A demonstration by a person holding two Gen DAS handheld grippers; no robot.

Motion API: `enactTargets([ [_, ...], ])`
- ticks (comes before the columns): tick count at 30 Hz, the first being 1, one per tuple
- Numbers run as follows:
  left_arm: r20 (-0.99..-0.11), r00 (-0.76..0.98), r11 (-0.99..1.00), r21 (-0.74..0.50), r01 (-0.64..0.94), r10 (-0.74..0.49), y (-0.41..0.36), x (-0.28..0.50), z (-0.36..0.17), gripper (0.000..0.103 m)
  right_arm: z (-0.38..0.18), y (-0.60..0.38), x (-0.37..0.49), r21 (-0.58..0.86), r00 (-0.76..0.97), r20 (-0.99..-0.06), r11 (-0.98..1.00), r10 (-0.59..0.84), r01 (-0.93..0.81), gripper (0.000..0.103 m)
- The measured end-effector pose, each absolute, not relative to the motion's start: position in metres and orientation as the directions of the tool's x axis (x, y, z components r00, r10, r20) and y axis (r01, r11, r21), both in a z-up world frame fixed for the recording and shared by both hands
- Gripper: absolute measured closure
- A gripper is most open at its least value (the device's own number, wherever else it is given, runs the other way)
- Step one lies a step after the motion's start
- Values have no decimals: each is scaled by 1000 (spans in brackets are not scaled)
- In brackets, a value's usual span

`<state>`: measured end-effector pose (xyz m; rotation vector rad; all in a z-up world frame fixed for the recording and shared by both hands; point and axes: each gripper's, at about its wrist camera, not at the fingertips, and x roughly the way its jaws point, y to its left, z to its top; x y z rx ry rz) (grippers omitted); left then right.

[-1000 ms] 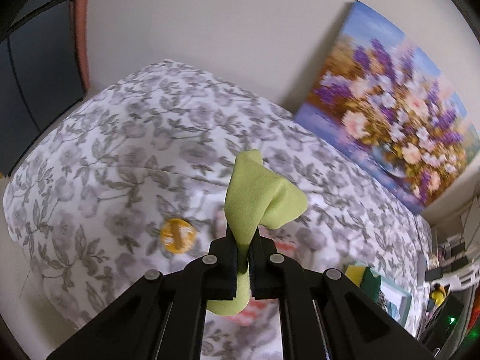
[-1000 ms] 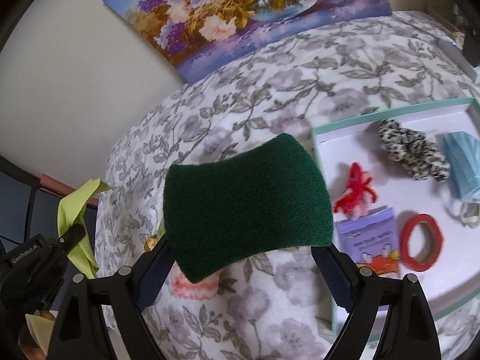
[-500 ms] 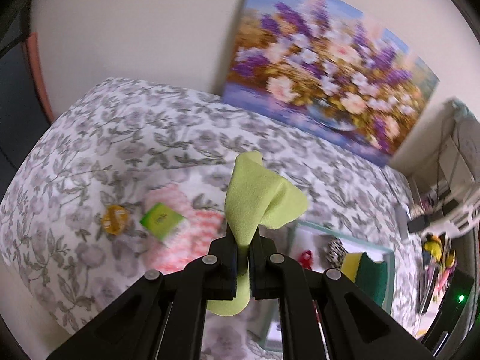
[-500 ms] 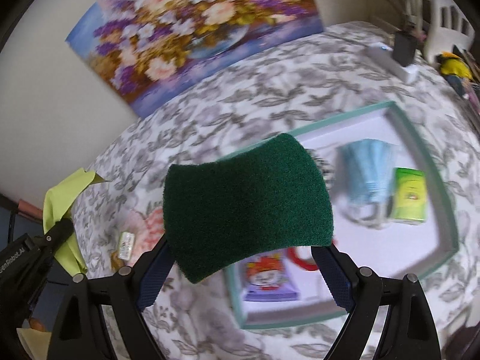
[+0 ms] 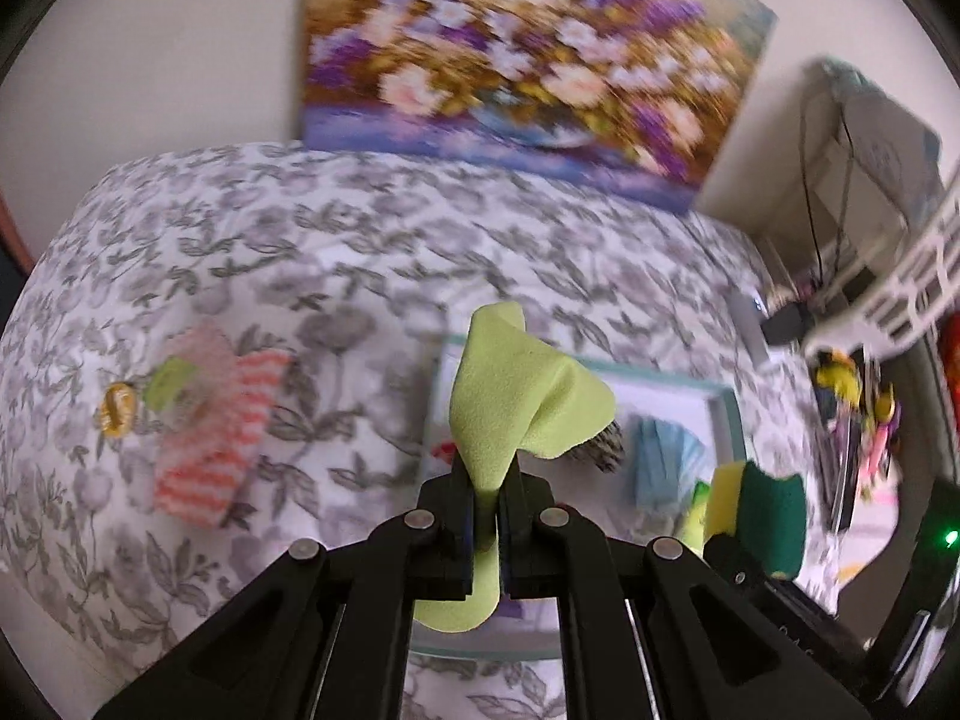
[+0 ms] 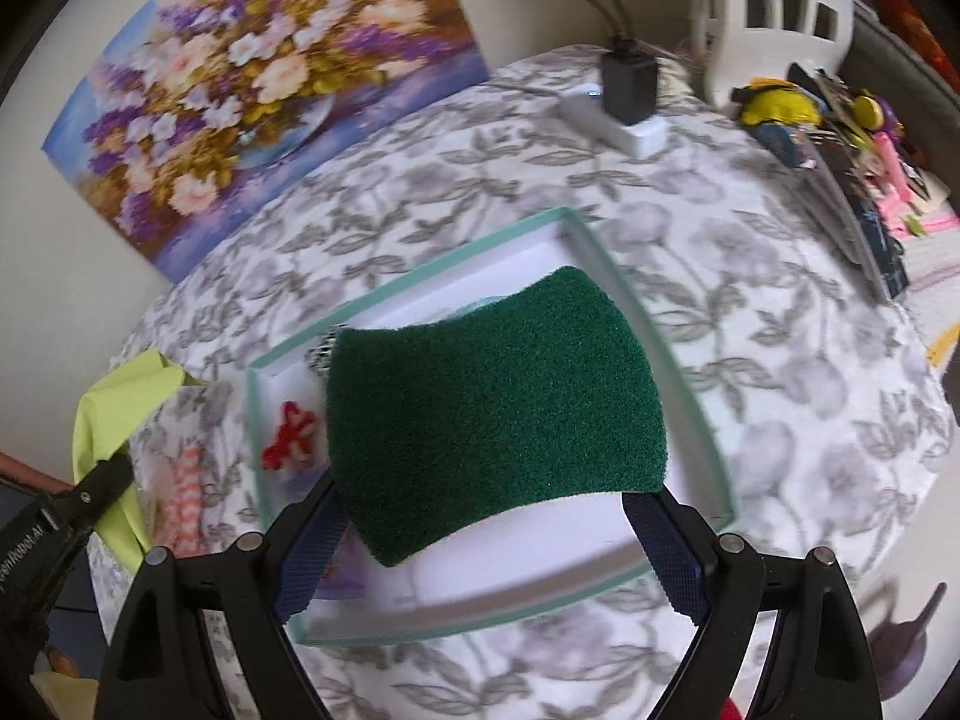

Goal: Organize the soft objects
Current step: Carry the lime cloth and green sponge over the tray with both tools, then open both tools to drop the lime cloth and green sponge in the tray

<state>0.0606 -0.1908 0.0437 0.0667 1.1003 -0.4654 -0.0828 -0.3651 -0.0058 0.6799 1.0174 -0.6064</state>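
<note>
Left tool (image 5: 487,516) clamped tight on a thin lime-green foam cloth (image 5: 516,402), pinched near its lower part so the upper flap stands clear above the jaws and curls over to the right; a short tail hangs below the pads. Long axis of the cloth roughly upright in the left wrist view, in line with the tool's fingers. Held by the middle, probably, so that the loose sheet does not drag across the bed on the way over.

Right tool (image 6: 486,531) spread wide and gripping a green-and-yellow scouring sponge (image 6: 495,414) across its length, dark green abrasive face towards the camera, yellow foam layer seen only from the left wrist view (image 5: 723,495). Long axis of the sponge crosswise, from one pad to the other; body bowed slightly under the squeeze.

Both items carried in the air above a shallow white tray with a mint-green rim (image 6: 690,396), which lies on the bed with the grey floral cover (image 6: 780,360). Already in the tray: a pale blue face mask (image 5: 666,456), a small red hair clip (image 6: 291,435), a leopard-print scrunchie (image 5: 606,447). Apparently gathered there as the sorting spot. A pink striped cloth (image 5: 210,456) left on the bed cover, well apart from the tray.
</note>
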Motion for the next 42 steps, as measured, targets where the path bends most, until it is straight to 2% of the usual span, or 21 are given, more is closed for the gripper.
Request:
enactTargets([
  [6, -891, 312, 865, -152, 479, -329, -227, 41, 25, 96, -10, -377, -96, 203, 383, -911, 644, -152, 738, 12],
  [9, -913, 268, 856, -143, 497, -308, -240, 37, 5, 96, -23, -381, -95, 214, 367, -923, 641, -114, 737, 12],
  [13, -944, 215, 860, -114, 498, -250, -249, 36, -25, 96, -50, -382, -89, 239, 329, -944, 636, -25, 734, 12],
  [22, -975, 137, 883, -92, 459, -173, -247, 46, -66, 96, -78, -379, -82, 194, 249, -969, 649, 8, 736, 11],
  [27, -979, 111, 881, -103, 461, -173, -246, 47, -70, 94, -87, -374, -78, 173, 213, -977, 661, 20, 730, 11],
  [30, -980, 83, 884, -126, 450, -182, -244, 49, -68, 83, -86, -372, -77, 169, 212, -977, 671, 19, 722, 11],
  [33, -969, 38, 884, -208, 420, -246, -237, 54, -62, 71, -79, -371, -76, 158, 228, -974, 683, -13, 713, 10],
  [35, -968, 56, 888, -199, 415, -244, -233, 55, -54, 53, -75, -370, -77, 149, 231, -972, 689, -28, 709, 5],
  [37, -966, 87, 890, -189, 415, -245, -228, 57, -44, 49, -72, -368, -76, 144, 235, -971, 701, -35, 698, 1],
  [42, -956, 96, 892, -219, 396, -277, -216, 62, -29, 48, -64, -362, -68, 132, 247, -968, 734, -50, 667, 0],
])
